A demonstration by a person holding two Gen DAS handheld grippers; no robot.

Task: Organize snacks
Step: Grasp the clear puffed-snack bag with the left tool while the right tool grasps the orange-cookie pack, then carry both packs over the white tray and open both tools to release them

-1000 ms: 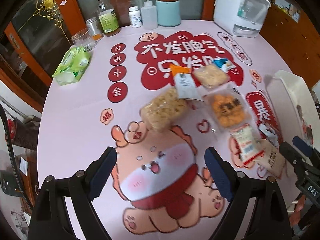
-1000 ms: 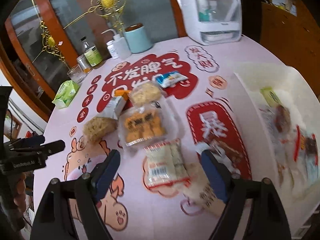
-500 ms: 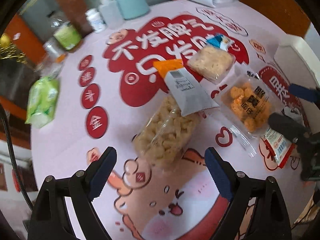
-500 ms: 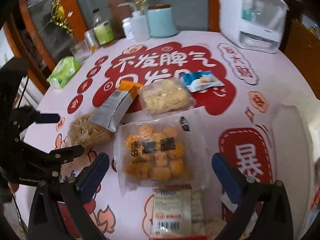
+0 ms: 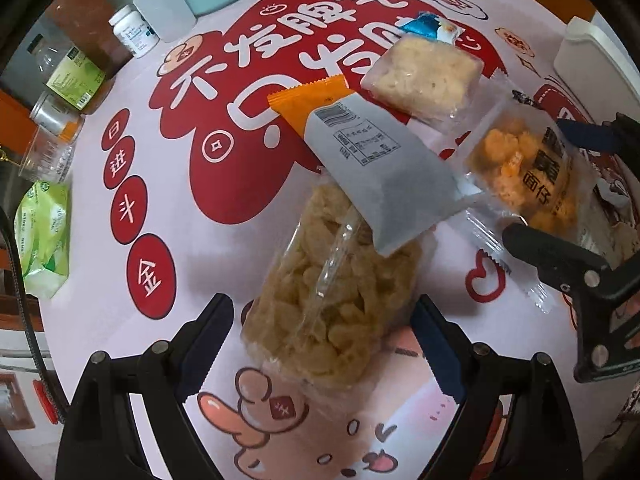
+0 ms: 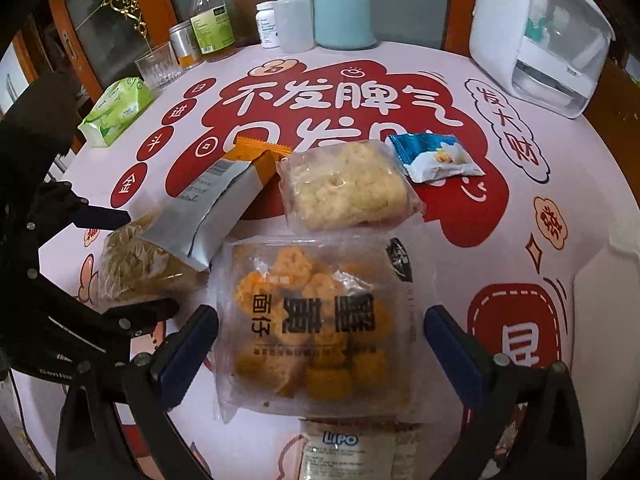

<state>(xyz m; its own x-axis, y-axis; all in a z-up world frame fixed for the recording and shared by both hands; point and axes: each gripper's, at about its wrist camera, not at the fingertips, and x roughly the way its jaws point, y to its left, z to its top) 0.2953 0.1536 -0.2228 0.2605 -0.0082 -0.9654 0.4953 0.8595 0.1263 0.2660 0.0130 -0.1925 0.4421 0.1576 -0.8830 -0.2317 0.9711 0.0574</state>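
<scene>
- Since the earlier frames both grippers have dropped closer to the desk [image 6: 560,184] and moved in over the snack pile; packets that lay far ahead then now fill the near part of each view.
- The left gripper [image 5: 322,338] points steeply down with its jaws wide apart, straddling the near end of the clear bag of pale brown crisps [image 5: 332,292]; the fingers do not press on it.
- The right gripper [image 6: 320,346] has just been opening its jaws and they now stand wide apart, with the clear pack of orange puffs [image 6: 316,320] between them, untouched by the pads.
- A grey packet with an orange end [image 5: 372,156] lies slantwise, its near end resting on the far part of the crisp bag.
- A clear bag of pale yellow snack [image 6: 344,188] lies just beyond the orange puffs, and a small blue-and-white packet [image 6: 436,158] sits to its right, touching it.
- A white packet marked Lipo [image 6: 352,452] lies at the near edge of the right wrist view, its far end under the orange pack.
- At the far edge of the desk stand a teal canister [image 6: 344,14], a squeeze bottle [image 6: 294,20], a white pill bottle [image 6: 268,24], a green-labelled bottle [image 6: 210,20], a tin [image 6: 182,42] and a glass [image 6: 158,66]; a green tissue pack [image 6: 116,110] lies far left.
- A white appliance [image 6: 536,32] stands far right.
- A white bin [image 5: 592,56] sits at the desk's right edge in the left wrist view.
</scene>
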